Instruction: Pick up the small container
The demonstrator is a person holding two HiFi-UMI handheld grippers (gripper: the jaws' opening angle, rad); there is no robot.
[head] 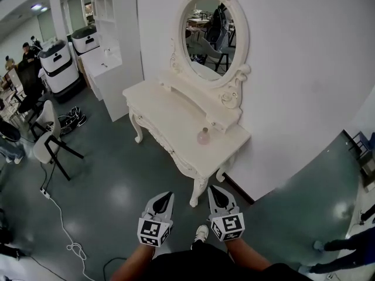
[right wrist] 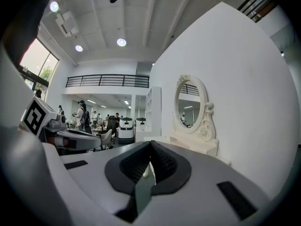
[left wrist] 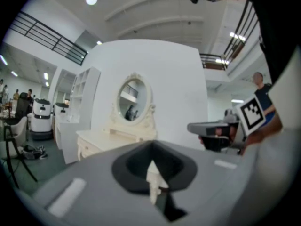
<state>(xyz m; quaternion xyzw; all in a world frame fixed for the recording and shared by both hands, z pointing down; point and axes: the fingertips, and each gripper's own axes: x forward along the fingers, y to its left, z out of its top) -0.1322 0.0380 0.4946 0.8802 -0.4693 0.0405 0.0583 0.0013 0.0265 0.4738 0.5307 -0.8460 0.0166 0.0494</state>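
In the head view the small, round pinkish glass container (head: 203,136) stands on the near end of the carved cream dressing table (head: 167,107), well ahead of the left gripper (head: 166,196) and right gripper (head: 217,191), while each gripper view shows dark-lined jaws closed on nothing, so one should open before reaching that table.

The left gripper (head: 167,196) and right gripper (head: 215,189) share pale grey wedge shells around black ribbed fingers (right wrist: 162,164). Each carries a white cube (head: 153,231) printed with black square markers. At lower centre are dark clothing (head: 193,263) and a white shoe (head: 200,234).
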